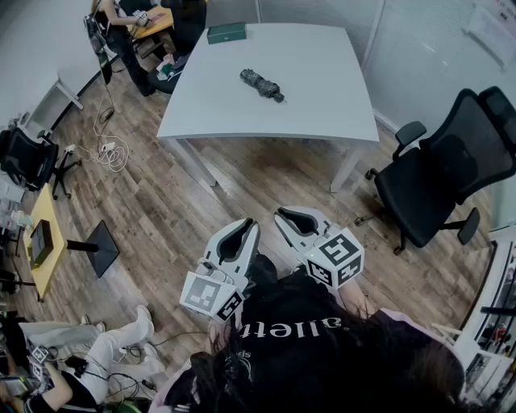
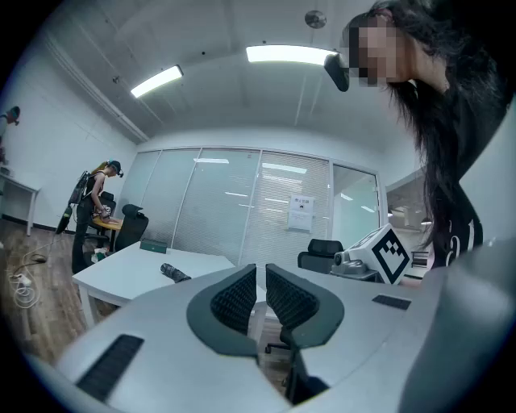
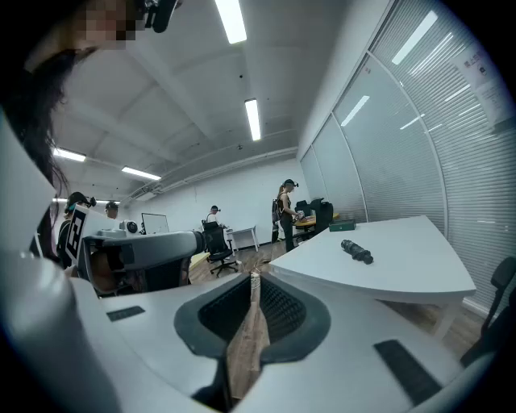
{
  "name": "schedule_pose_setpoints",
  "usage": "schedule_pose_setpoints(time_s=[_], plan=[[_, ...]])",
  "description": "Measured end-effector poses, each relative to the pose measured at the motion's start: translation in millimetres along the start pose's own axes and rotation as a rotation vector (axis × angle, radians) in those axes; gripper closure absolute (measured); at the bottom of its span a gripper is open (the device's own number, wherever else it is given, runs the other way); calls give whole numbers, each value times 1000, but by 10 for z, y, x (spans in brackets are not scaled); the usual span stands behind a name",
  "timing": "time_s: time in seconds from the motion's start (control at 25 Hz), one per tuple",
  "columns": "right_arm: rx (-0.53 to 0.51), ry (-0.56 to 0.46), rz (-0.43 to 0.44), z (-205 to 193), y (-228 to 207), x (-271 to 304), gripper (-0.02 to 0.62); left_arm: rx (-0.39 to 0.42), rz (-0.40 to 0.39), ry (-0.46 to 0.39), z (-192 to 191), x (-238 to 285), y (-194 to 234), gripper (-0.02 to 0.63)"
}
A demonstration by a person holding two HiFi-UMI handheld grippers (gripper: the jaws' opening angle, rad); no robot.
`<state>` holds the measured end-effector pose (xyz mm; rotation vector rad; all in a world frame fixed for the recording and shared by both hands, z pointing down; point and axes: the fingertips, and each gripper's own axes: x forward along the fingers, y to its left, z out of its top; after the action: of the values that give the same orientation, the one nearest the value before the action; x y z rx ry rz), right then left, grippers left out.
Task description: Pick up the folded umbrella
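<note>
In a glass-walled office, over a wood-plank floor [image 1: 161, 202], I stood back from the white table [image 1: 322, 105] with both tools held out in front of my chest. The folded umbrella [image 1: 262, 85] lay on its side near the middle of the tabletop, well apart from both tools and touched by neither. A green box [image 1: 226, 32] sat at the table's far edge, apart from the umbrella. My left gripper [image 1: 248, 226] pointed level toward the table, its jaws drawn nearly together, a thin slit showing between the ribbed pads [image 2: 234, 298] and nothing in it. My right gripper [image 1: 282, 216], just beside the left, tipped slightly downward, its jaws pressed together at the tips and empty. A black office chair [image 1: 451, 169] stood off the table's right corner. Beyond the far left corner, a person [image 1: 121, 24] bent over a small orange desk [image 1: 157, 20]; another person [image 1: 89, 355] in pale trousers sat low on the floor at my left.
</note>
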<state>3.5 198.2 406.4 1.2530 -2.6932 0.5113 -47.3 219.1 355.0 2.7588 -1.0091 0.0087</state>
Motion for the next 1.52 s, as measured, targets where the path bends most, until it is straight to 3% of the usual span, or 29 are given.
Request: schedule_pose_setpoints(time_s=[0.36, 0.88, 1.24, 1.52], plan=[[27, -38, 10, 56, 5, -86, 549, 9, 1, -6, 20, -4, -70, 552], [70, -11, 37, -125, -16, -134, 549, 5, 11, 15, -95, -37, -182, 552], [105, 8, 21, -93, -333, 252, 549, -20, -12, 40, -159, 280, 189, 551], [124, 13, 7, 211, -653, 915, 549, -22, -27, 46, 69, 676, 925, 552]])
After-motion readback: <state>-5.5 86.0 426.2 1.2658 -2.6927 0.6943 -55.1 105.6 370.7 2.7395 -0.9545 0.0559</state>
